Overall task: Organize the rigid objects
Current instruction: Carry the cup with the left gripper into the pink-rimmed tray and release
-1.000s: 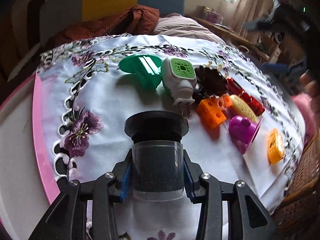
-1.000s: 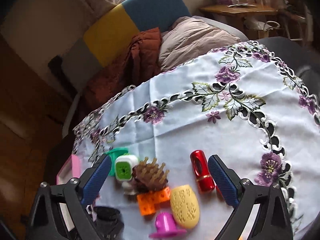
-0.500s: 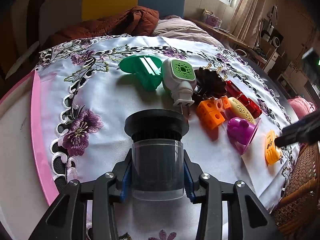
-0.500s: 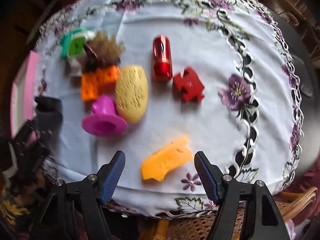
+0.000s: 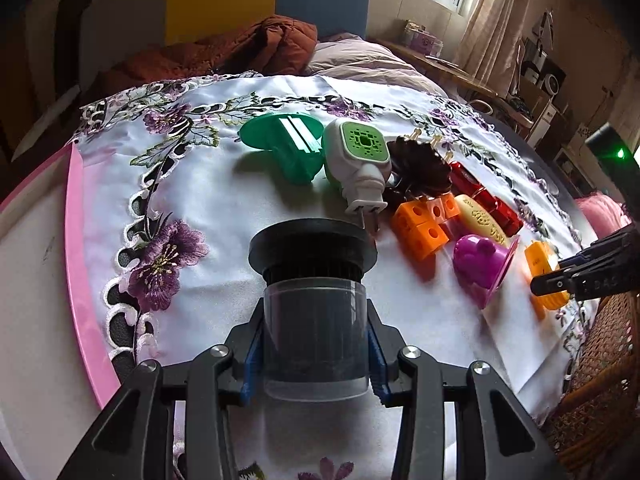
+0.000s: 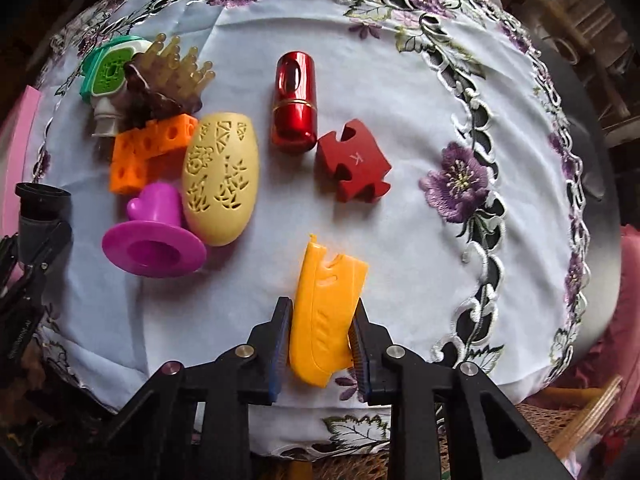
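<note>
Clamping a smooth ridged orange plastic piece [image 6: 326,312], the right hand-held gripper [image 6: 320,344]; left [image 5: 316,356] grips a translucent black-capped jar [image 5: 314,304].

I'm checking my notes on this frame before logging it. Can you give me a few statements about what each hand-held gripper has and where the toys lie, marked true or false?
1. The left hand-held gripper grips a dark cylinder with a black cap. True.
2. The right hand-held gripper is wide open over bare cloth. False: its fingers close on the orange plastic piece.
3. The red puzzle piece lies beside the red cylinder. True.
4. The purple funnel-shaped toy sits apart from everything. False: it touches the yellow oval case.
</note>
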A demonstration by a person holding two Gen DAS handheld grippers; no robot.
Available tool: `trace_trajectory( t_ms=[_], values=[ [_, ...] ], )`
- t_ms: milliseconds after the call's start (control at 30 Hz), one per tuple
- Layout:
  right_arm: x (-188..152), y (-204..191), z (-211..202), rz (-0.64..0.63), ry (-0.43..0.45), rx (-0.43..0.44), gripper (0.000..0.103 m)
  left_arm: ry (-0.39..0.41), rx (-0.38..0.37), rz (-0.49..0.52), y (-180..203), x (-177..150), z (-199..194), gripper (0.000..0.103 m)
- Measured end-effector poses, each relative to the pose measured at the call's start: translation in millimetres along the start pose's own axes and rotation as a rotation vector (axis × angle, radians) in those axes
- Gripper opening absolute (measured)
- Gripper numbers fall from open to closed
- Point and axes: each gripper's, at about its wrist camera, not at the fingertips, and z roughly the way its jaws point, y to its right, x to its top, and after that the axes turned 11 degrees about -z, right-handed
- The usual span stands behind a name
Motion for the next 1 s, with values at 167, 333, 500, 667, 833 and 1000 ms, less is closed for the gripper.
trace_trajectory(
  t_ms=[167,333,500,667,833,1000],
  values=[
    [-2.0,-7.9,1.0,-0.032,0.016,-0.061,0.028,0.064,-0.044,-0.033,-9.5,4.5,-33.4,0.042],
    [-4.4,-5.9,9.0,-0.024,0.031,-0.057,0.028,0.119,-0.059,-0.129,-57.7,23.2,-77.0,0.043],
    [2.9,-11.6,0.5,-0.014,0.054,-0.045,0.028,0.111,0.041,-0.284,-146.4,47.3,-92.5,0.043],
    [2.4,-13.8,-10.2,-0.013,0.068,-0.04,0.028,0.081,0.17,-0.382,-233.9,71.5,-81.5,0.043],
    [1.3,-15.6,-20.6,-0.01,0.077,-0.035,0.028,0.042,0.241,-0.442,-287.9,83.4,-57.9,0.043],
    [1.4,-11.3,-16.6,-0.004,0.08,-0.027,0.028,0.023,0.282,-0.455,-309.2,87.7,-40.9,0.043]
  ],
)
